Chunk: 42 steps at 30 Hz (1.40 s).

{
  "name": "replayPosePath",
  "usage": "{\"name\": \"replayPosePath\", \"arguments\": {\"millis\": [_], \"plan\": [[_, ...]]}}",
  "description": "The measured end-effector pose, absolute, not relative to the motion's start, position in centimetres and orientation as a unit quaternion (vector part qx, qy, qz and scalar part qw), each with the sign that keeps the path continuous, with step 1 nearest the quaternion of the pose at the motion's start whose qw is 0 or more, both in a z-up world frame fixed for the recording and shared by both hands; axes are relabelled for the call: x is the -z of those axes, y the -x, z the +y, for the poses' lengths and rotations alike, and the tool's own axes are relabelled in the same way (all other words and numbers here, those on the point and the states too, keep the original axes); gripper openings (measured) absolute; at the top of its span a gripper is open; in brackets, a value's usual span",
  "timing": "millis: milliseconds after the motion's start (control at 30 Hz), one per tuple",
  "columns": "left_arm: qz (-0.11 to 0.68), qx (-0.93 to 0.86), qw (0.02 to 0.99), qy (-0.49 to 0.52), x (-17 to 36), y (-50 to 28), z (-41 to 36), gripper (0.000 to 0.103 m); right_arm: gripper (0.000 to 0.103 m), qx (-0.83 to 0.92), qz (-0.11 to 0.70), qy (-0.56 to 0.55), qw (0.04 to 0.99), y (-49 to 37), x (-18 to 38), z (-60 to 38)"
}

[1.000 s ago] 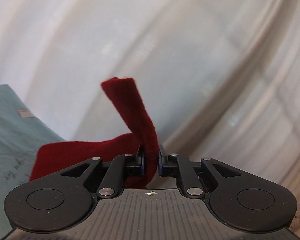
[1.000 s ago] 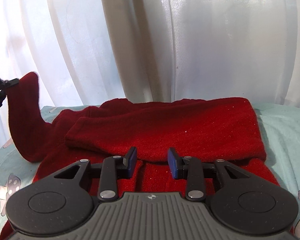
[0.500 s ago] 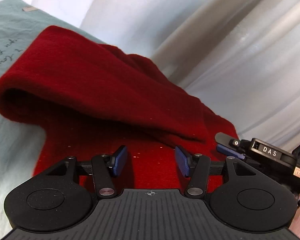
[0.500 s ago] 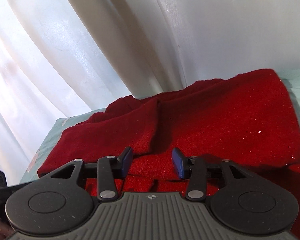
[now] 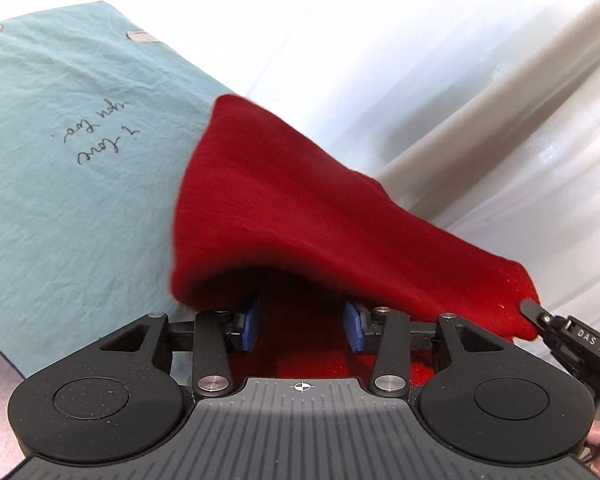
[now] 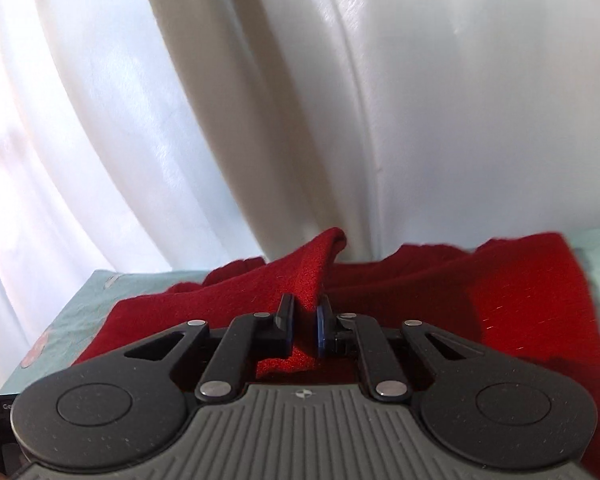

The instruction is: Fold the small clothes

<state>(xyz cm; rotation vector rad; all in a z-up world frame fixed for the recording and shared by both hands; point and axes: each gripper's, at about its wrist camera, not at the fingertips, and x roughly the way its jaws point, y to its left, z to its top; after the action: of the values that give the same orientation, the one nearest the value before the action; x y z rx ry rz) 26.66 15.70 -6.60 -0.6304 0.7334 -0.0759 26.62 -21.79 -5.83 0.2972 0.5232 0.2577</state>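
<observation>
Since the frame half a second earlier, the right gripper (image 6: 305,328) had gone from spread to pinching a raised fold of the red garment (image 6: 480,292); the left gripper (image 5: 303,328) had pushed in under the garment's lifted edge.

Left wrist view: jaws were spread, blue pads (image 5: 249,328) apart with nothing between them. The red garment (image 5: 300,208) arched over and ahead of the jaws, its front edge draped just above both fingertips, a lower layer lying beneath them. The teal sheet (image 5: 68,168), with handwriting on it, lay left of the jaws. The right gripper's tip (image 5: 534,310) held the garment's corner at far right.

Right wrist view: jaws were pressed together on a ridge of fabric that rose ahead of them. The rest of the garment lay flat on the sheet (image 6: 96,292) on both sides. White curtain (image 6: 420,100) hung behind.
</observation>
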Motion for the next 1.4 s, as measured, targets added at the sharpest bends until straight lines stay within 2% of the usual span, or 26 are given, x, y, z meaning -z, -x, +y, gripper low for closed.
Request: {"name": "replayPosePath", "arguments": {"millis": [100, 233, 433, 500, 533, 567, 633, 733, 833, 1100, 1133, 1233, 1300, 1400], "plan": [[0.35, 0.067, 0.872, 0.335, 7.2, -26.9, 16.1, 0.045, 0.009, -0.05, 0.244, -0.127, 0.96, -24.9, 6.3, -25.2], [0.349, 0.101, 0.863, 0.351, 7.6, -27.5, 15.3, 0.05, 0.011, -0.012, 0.316, -0.144, 0.938, -25.2, 9.4, -29.3], [0.347, 0.114, 0.854, 0.371, 7.5, -28.3, 14.7, 0.057, 0.029, -0.045, 0.328, -0.244, 0.912, -25.2, 11.4, -31.1], [0.35, 0.12, 0.852, 0.37, 7.3, -28.3, 14.5, 0.057, 0.029, -0.048, 0.33, -0.242, 0.911, -25.6, 11.5, -30.7], [0.353, 0.128, 0.851, 0.368, 7.1, -28.3, 14.3, 0.057, 0.016, -0.047, 0.329, -0.228, 0.915, -25.7, 11.2, -30.3], [0.354, 0.139, 0.85, 0.363, 6.8, -28.2, 14.0, 0.059, 0.01, -0.044, 0.324, -0.206, 0.922, -25.7, 10.8, -29.8], [0.354, 0.15, 0.857, 0.343, 6.2, -28.0, 13.3, 0.064, 0.009, -0.038, 0.291, -0.151, 0.944, -25.1, 9.5, -28.9], [0.363, 0.159, 0.862, 0.316, 5.7, -28.0, 12.4, 0.064, 0.009, 0.002, 0.242, -0.079, 0.967, -24.4, 8.0, -28.3], [0.368, 0.152, 0.867, 0.301, 5.6, -28.2, 11.8, 0.064, 0.009, 0.042, 0.236, -0.028, 0.97, -24.9, 8.1, -28.4], [0.379, 0.136, 0.877, 0.26, 4.8, -28.7, 11.2, 0.064, 0.009, 0.068, 0.288, 0.011, 0.955, -26.5, 10.2, -28.9], [0.375, 0.132, 0.881, 0.255, 4.4, -28.6, 11.4, 0.064, 0.013, 0.084, 0.296, 0.01, 0.951, -26.5, 10.0, -28.9], [0.359, 0.124, 0.893, 0.24, 3.1, -28.6, 11.5, 0.064, 0.013, 0.101, 0.263, -0.009, 0.959, -26.3, 8.1, -28.9], [0.357, 0.126, 0.897, 0.229, 2.4, -29.4, 10.6, 0.064, 0.013, 0.06, 0.247, -0.022, 0.967, -26.3, 7.1, -28.2], [0.362, 0.143, 0.895, 0.217, 1.2, -30.6, 8.8, 0.064, 0.013, -0.013, 0.266, -0.017, 0.964, -27.6, 7.1, -25.0]]}}
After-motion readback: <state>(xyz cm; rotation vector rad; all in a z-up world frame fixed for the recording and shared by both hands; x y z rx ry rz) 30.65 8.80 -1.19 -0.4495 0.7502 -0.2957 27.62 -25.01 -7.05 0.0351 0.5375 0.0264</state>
